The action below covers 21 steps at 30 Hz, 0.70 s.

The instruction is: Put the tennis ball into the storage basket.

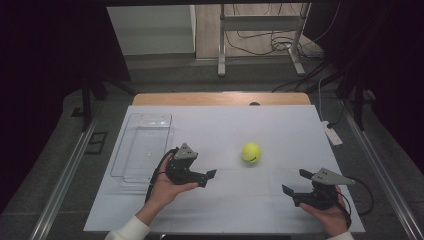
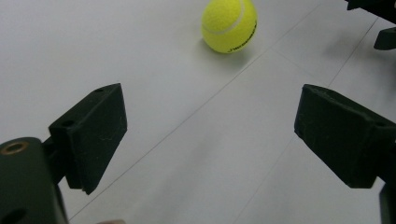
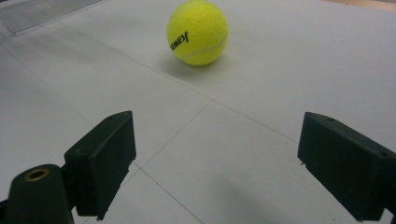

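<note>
From above, one yellow tennis ball [image 1: 251,152] sits a little right of the frame's centre on a white sheet [image 1: 225,205] that covers a wooden table [image 1: 220,98], whose bare edge shows along the far side. One clear plastic tray [image 1: 142,146] lies at the left of the sheet, nothing in it. Two grippers are in the lower part of the frame: the left gripper [image 1: 206,178], held in a hand [image 1: 167,187] with a white sleeve, sits just right of the tray with its jaws spread and nothing between them; the right gripper [image 1: 295,182] is in the other hand [image 1: 330,212] at lower right, jaws likewise wide apart and holding nothing. The ball lies between and beyond the two, touching neither. A white power strip [image 1: 331,133] lies at the sheet's right edge. In the left gripper view the two black jaws stand far apart at lower left and lower right, the ball [image 2: 229,24] rests at the top centre on the sheet, and its black lettering is too small to read. In the right gripper view the jaws are again spread wide, the ball [image 3: 197,31] is at upper centre, and its black print looks like "Kawasaki", turned sideways; a corner of the tray [image 3: 42,11] shows at upper left.
</note>
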Each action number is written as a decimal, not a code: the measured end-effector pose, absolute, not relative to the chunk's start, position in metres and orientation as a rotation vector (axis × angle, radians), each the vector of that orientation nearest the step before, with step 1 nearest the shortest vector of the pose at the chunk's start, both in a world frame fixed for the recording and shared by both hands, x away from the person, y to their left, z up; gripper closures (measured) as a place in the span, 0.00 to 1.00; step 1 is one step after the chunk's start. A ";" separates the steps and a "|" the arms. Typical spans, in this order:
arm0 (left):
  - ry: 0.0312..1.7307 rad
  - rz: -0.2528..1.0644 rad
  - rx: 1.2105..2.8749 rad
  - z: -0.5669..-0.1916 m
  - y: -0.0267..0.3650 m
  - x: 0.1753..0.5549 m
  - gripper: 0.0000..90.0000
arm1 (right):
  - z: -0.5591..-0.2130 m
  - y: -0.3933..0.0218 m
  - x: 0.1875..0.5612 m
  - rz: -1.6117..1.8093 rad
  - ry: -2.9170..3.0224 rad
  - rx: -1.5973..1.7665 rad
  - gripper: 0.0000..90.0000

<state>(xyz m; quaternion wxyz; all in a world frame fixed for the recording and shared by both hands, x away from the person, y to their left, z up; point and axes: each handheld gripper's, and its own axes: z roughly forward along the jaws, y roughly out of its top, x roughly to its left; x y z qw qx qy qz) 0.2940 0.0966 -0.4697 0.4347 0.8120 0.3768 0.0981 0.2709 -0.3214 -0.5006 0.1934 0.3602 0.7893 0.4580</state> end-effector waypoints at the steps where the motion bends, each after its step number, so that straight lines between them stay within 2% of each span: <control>1: 0.937 0.250 2.022 -0.470 0.096 0.295 0.12 | -0.501 -0.321 0.271 1.285 2.214 1.010 0.13; 21: 0.911 0.222 2.026 -0.467 0.082 0.305 0.12 | -0.501 -0.322 0.272 1.285 2.214 1.013 0.13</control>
